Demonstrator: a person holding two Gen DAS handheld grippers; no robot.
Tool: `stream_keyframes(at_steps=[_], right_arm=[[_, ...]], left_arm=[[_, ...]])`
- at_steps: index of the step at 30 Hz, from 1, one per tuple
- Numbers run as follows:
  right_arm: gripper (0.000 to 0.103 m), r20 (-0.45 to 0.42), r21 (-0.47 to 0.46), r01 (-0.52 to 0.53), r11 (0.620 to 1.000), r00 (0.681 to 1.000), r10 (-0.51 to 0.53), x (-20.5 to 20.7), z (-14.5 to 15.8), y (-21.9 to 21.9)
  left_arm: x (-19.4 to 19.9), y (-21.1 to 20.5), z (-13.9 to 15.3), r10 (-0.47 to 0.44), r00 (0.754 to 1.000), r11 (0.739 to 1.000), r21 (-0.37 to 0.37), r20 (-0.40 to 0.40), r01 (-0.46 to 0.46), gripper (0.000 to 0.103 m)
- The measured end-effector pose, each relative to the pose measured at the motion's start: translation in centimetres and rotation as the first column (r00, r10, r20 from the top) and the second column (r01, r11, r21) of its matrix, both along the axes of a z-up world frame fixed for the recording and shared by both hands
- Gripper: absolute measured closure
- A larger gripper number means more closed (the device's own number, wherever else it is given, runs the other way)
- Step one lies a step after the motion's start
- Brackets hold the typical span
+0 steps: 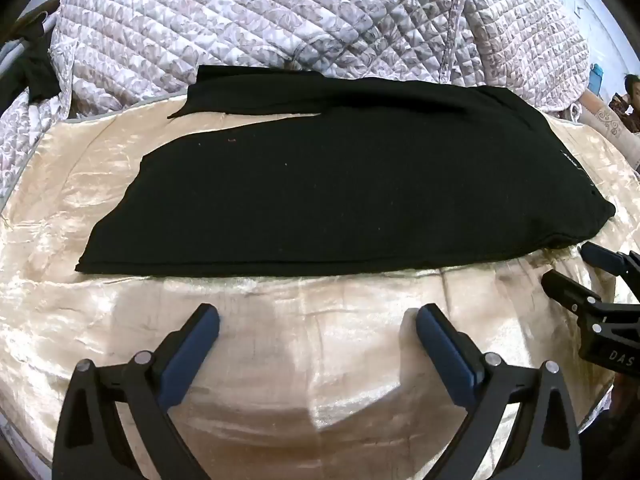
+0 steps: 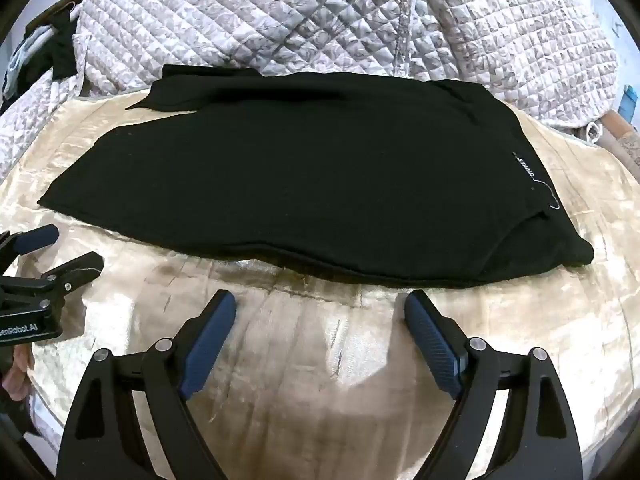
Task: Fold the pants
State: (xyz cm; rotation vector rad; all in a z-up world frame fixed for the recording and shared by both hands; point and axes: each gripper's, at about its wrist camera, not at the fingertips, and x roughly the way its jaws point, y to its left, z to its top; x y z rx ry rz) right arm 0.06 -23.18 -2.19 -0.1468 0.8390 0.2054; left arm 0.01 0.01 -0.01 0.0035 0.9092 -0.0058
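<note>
Left wrist view, nearest: left gripper [image 1: 318, 316], jaws spread wide, nothing between them, over the cream satin cloth [image 1: 312, 380].
Right wrist view, nearest: right gripper [image 2: 320, 304], jaws wide apart, empty, just short of the pants' near edge.
Pants: black pants [image 1: 320, 184] lie flat on the cloth, waistband to the right, legs to the left.
Beyond: quilted bedspread [image 1: 240, 20] heaped behind the pants.
</note>
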Motion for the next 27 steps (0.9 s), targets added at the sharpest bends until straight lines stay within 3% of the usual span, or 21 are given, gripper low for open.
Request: stream_keyframes(at_steps=[27], right_arm=[[0.016, -0.004, 0.014, -0.001, 1.000, 1.000, 0.001, 0.05, 0.01, 0.16]], left_arm=[[-0.16, -0.04, -0.30, -0.001, 1.000, 1.000, -0.011, -0.005, 0.001, 0.001]])
